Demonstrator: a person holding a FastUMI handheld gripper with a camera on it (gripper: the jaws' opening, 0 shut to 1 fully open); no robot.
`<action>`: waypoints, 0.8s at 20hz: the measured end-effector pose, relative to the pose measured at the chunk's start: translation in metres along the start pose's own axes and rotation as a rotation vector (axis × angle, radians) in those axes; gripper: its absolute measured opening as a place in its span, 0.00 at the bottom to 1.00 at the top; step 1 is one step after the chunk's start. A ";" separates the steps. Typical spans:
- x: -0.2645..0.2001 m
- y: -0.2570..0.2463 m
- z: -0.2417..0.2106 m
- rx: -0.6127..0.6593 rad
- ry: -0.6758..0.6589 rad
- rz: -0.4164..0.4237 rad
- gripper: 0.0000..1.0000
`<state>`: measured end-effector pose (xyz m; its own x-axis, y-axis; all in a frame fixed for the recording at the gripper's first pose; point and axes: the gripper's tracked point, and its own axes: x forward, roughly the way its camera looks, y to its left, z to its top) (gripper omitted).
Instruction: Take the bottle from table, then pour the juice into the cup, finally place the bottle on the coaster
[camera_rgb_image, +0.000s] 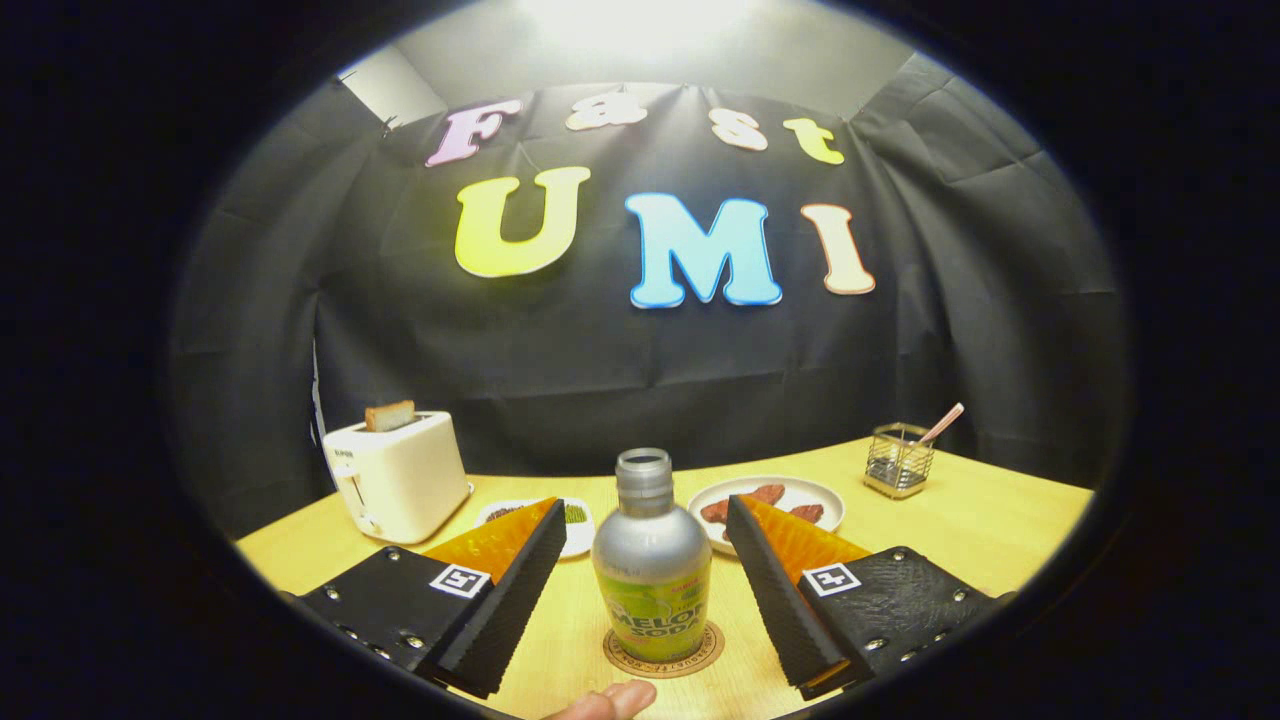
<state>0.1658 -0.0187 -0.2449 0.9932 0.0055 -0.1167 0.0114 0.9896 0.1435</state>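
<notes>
One uncapped metal bottle (652, 570) stands upright on the coaster (664, 652), between the spread, released tongs (648, 545), touched by neither finger. It looks rigid, smooth and likely slippery; grip mid-body, kept level.

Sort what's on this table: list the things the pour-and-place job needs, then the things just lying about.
Job:
- bottle, uncapped, upright on the coaster
- coaster, under the bottle
- gripper, open, a finger either side of the bottle, not touching

Lying about:
- toaster with toast
- plate of meat
- small dish
- wire holder
</notes>
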 end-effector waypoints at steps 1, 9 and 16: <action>-0.005 0.002 0.013 -0.003 -0.007 -0.004 0.98; -0.072 0.019 0.152 -0.121 -0.066 -0.025 0.98; -0.112 0.022 0.205 -0.099 -0.082 0.026 0.98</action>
<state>0.0789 -0.0266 -0.0275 0.9992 0.0230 -0.0326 -0.0215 0.9986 0.0473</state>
